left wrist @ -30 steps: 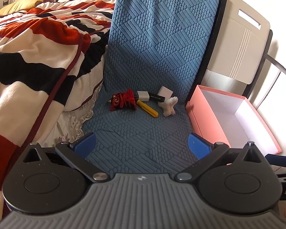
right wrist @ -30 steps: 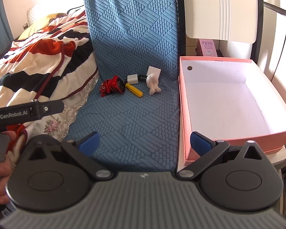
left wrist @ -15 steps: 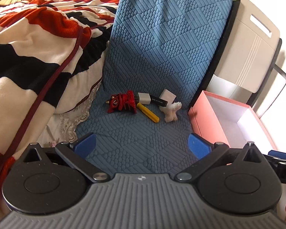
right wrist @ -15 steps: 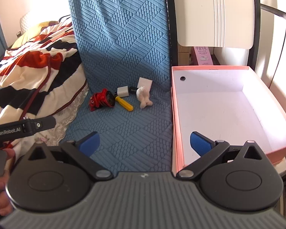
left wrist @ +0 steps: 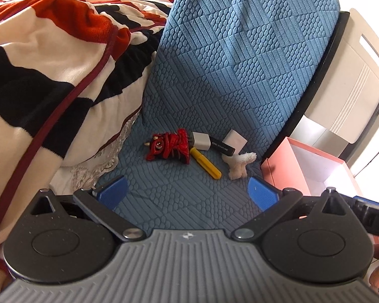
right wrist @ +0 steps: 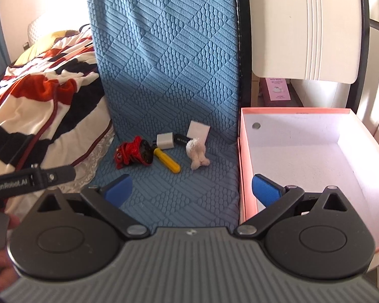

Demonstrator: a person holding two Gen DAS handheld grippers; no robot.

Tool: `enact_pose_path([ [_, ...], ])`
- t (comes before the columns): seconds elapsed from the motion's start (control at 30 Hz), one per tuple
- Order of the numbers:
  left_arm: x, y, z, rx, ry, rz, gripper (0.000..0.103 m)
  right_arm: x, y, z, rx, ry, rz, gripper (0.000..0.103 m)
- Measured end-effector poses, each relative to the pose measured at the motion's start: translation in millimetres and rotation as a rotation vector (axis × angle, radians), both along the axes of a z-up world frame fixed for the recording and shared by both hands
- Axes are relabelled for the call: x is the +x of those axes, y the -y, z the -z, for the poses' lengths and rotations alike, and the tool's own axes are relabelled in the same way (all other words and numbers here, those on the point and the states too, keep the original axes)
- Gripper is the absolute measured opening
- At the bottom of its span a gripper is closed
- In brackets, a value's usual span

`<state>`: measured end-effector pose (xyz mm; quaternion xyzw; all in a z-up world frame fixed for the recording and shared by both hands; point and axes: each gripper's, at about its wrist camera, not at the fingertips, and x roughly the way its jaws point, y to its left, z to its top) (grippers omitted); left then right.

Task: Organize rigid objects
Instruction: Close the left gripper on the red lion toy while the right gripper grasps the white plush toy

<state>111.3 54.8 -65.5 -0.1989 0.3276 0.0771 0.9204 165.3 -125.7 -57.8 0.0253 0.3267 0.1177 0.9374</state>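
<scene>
Centrally, on a quilted blue mat (left wrist: 214,101), a ridged red figurine (left wrist: 170,146) and yellow stick (left wrist: 205,162) lie; left gripper (left wrist: 186,192) and right gripper (right wrist: 192,189) hover, jaws apart, empty.

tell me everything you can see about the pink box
The pink box is an open, lidless rectangular box, cardboard by the look of it, pink outside and white inside. It sits upright just right of the blue mat, its left wall along the mat's edge. Nothing lies inside; a small round grey mark shows on the far inner wall. The right gripper hangs open in front of its near left corner, one blue pad overlapping the wall in view.
</scene>
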Motion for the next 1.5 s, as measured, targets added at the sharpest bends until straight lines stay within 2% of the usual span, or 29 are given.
enact_pose_path([
  [0.13, 16.5, -8.4, 9.3, -0.019, 0.009, -0.016, 0.103, 20.9, -4.6, -1.3, 0.022, 0.000, -0.010, 0.103],
  [0.3, 31.5, -16.8, 22.6, -0.121, 0.067, 0.021, 0.103, 46.8, -6.1, 2.4, 0.043, -0.014, -0.020, 0.102],
  [0.47, 46.2, -14.7, 46.6, -0.107, 0.034, 0.032, 0.103, 68.4, -6.1, 13.4, 0.082, -0.056, -0.043, 0.099],
  [0.53, 52.6, -15.4, 57.8, -0.105, 0.012, 0.025, 0.102, 75.9, -9.3, 19.1, 0.081, -0.070, -0.062, 0.092],
  [0.6, 58.0, -16.5, 69.1, -0.120, -0.002, 0.025, 0.094, 84.4, -12.8, 25.2, 0.082, -0.092, -0.080, 0.075],
  [0.7, 65.7, -20.6, 86.1, -0.180, -0.028, 0.002, 0.082, 95.0, -15.9, 34.0, 0.088, -0.103, -0.107, 0.072],
  [0.77, 70.6, -22.7, 95.4, -0.206, -0.034, -0.022, 0.077, 101.7, -17.8, 39.7, 0.080, -0.098, -0.123, 0.070],
  [1.0, 93.9, -30.9, 119.0, -0.216, -0.084, -0.086, 0.076, 137.1, -14.4, 69.8, 0.075, -0.131, -0.099, 0.068],
  [1.13, 111.2, -45.7, 128.4, -0.269, -0.099, -0.145, 0.076, 154.4, -17.4, 88.0, 0.029, -0.150, -0.075, 0.068],
  [1.23, 122.0, -58.0, 134.6, -0.363, -0.091, -0.192, 0.077, 164.3, -21.5, 100.1, 0.015, -0.167, -0.078, 0.068],
  [1.3, 125.9, -67.3, 141.3, -0.469, -0.071, -0.240, 0.078, 168.6, -26.0, 105.6, 0.013, -0.166, -0.091, 0.068],
  [1.4, 130.3, -77.4, 156.2, -0.688, -0.060, -0.356, 0.078, 176.2, -35.3, 114.0, -0.029, -0.175, -0.086, 0.068],
  [1.5, 136.5, -80.3, 164.4, -0.790, -0.044, -0.443, 0.078, 185.4, -37.3, 123.2, -0.003, -0.232, -0.082, 0.067],
])
